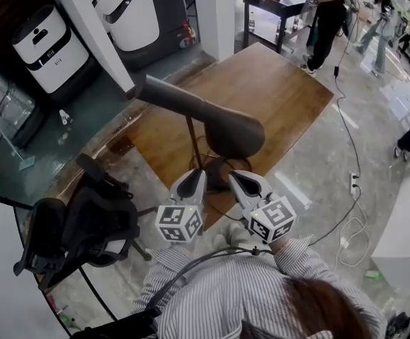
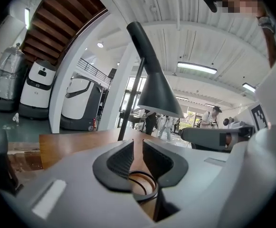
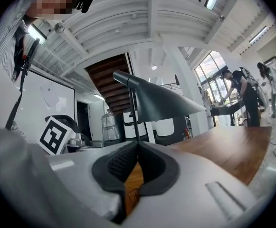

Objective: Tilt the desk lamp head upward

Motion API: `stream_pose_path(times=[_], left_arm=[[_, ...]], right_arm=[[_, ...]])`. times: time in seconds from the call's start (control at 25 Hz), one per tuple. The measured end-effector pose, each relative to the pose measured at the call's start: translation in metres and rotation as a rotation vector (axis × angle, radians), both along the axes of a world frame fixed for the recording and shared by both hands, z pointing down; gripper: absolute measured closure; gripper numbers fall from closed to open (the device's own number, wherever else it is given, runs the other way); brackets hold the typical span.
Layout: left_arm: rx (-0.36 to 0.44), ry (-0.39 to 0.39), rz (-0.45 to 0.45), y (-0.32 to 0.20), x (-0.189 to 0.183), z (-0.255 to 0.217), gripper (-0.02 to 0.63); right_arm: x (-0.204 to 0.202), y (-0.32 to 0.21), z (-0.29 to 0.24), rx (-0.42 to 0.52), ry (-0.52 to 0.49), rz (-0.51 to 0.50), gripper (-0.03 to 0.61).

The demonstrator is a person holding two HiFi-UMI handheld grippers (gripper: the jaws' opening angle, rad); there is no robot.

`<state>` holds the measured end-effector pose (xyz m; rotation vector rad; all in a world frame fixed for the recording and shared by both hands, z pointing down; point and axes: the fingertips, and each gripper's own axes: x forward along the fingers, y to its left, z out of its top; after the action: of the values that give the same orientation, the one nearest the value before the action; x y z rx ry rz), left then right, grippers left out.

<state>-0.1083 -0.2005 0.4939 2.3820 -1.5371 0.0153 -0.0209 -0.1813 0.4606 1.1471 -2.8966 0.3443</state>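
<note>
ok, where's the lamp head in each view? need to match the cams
Head view: lamp head at centre, seen from above, over the table's near end.
Left gripper view: lamp head at centre, above the jaws, cone widening downward.
Right gripper view: lamp head at centre, just above the jaws, cone widening to the right.
Shared landmark: wooden table, below the lamp in all three.

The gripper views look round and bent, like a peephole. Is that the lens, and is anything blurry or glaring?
Left gripper view: the wide-angle lens bows straight lines and leaves dark corners; the ceiling light glares, the lamp head is sharp. Right gripper view: same bending; the right claw, close up, looks soft. Head view: less bent, evenly lit.
</note>
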Motion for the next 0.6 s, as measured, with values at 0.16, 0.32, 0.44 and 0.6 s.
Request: stream_pose_path(times=[0.16,0.32,0.44,0.6], left_arm=[[-0.005,0.001,-0.008,-0.019,-0.001,0.002,0.498],[-0.014,-0.004,-0.024,-0.034,-0.006,0.005,0.476],[-0.021,-0.015,-0.028,-0.044,-0.008,0.009,0.456],[-0.036,-0.026,-0.024,-0.055,-0.007,0.017,0.449]], right_arm=[[0.0,-0.013,-0.002,-0.01,-0.021,-0.029,0.56],[-0.003,-0.021,-0.008,-0.002,-0.044,-0.052,0.554],[-0.003,-0.025,-0.013,-0.001,-0.08,-0.07,0.505],[-0.001,-0.029,-0.017,0.006,-0.108,-0.078,0.492]])
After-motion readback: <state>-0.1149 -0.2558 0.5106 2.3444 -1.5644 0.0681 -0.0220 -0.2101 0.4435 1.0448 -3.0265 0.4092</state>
